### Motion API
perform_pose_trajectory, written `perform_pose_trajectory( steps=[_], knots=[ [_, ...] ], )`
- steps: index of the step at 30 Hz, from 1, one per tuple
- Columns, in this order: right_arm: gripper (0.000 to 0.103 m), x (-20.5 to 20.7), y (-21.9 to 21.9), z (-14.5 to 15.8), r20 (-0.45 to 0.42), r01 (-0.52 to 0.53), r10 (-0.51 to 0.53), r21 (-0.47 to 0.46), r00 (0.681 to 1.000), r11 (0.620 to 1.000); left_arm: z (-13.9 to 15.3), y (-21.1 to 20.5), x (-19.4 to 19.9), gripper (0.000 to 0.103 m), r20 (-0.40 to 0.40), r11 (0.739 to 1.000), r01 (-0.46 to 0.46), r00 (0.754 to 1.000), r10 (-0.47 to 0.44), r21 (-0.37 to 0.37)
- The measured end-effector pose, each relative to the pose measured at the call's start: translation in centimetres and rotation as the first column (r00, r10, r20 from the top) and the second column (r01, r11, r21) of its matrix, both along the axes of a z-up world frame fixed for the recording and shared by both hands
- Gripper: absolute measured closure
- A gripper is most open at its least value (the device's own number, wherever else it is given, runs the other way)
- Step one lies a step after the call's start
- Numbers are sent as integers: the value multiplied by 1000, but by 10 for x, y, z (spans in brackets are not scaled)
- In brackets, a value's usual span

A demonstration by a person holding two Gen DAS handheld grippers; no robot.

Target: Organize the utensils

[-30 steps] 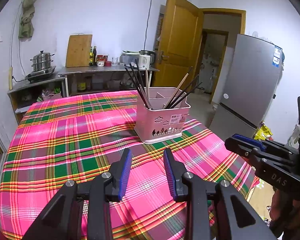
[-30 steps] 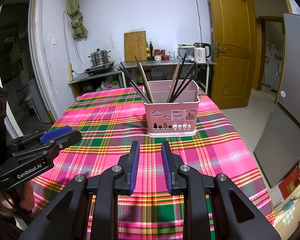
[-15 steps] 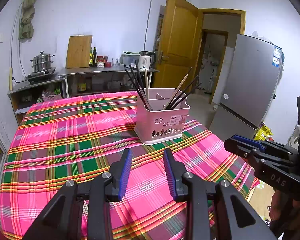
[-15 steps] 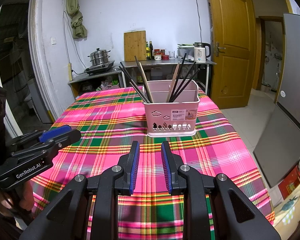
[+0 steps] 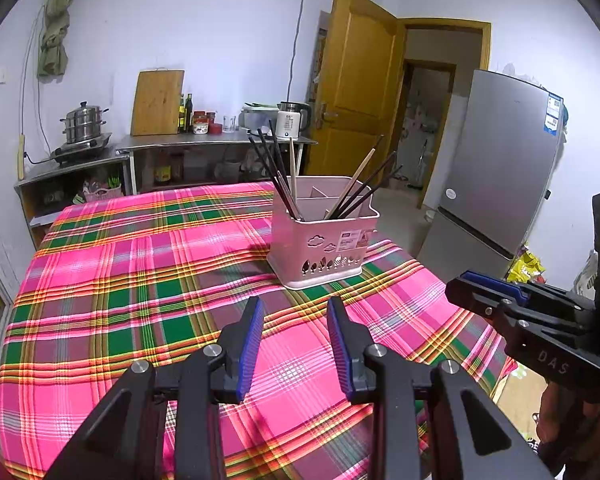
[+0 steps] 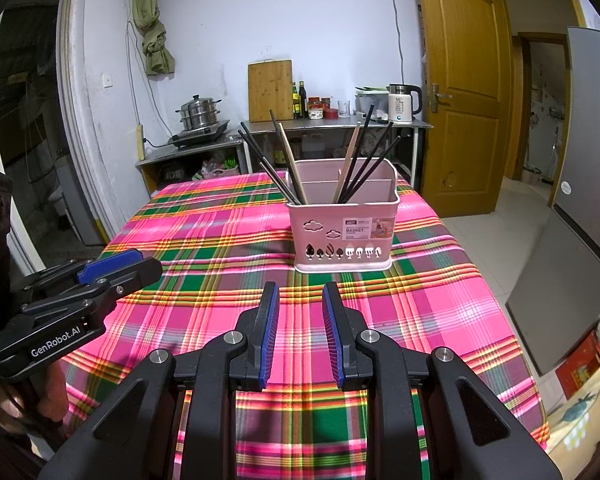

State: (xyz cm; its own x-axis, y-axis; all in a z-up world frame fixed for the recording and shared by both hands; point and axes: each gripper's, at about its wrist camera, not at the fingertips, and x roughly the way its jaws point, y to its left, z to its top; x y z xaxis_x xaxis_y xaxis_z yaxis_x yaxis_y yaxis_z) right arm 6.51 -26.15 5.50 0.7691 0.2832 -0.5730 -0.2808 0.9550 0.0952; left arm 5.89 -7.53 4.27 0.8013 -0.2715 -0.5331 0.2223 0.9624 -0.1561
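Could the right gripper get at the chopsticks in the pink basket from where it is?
Probably yes. The right gripper is open and empty, pointing at the pink basket, with only bare tablecloth between. The chopsticks stick up above the rim, and the left gripper is off to the side.

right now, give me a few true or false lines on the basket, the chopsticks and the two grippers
1. The pink basket stands upright on the plaid tablecloth. True.
2. All the chopsticks lie flat on the cloth. False: they stand leaning inside the basket.
3. The left gripper has nothing between its jaws. True.
4. The right gripper is clamped on a chopstick. False: its jaws stand apart with only cloth showing behind the gap.
5. The basket sits between the right gripper's jaws. False: it stands farther back on the table, clear of both grippers.
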Motion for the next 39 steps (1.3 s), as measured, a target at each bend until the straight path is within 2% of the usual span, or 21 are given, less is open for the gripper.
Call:
perform_pose_trajectory(
  steps=[39],
  knots=[
    [80,1,-5,-5,-10,1,-1,-5,1000,1000,-6,-4,1,71,0,1000,17,1000,-17,-20]
  ],
)
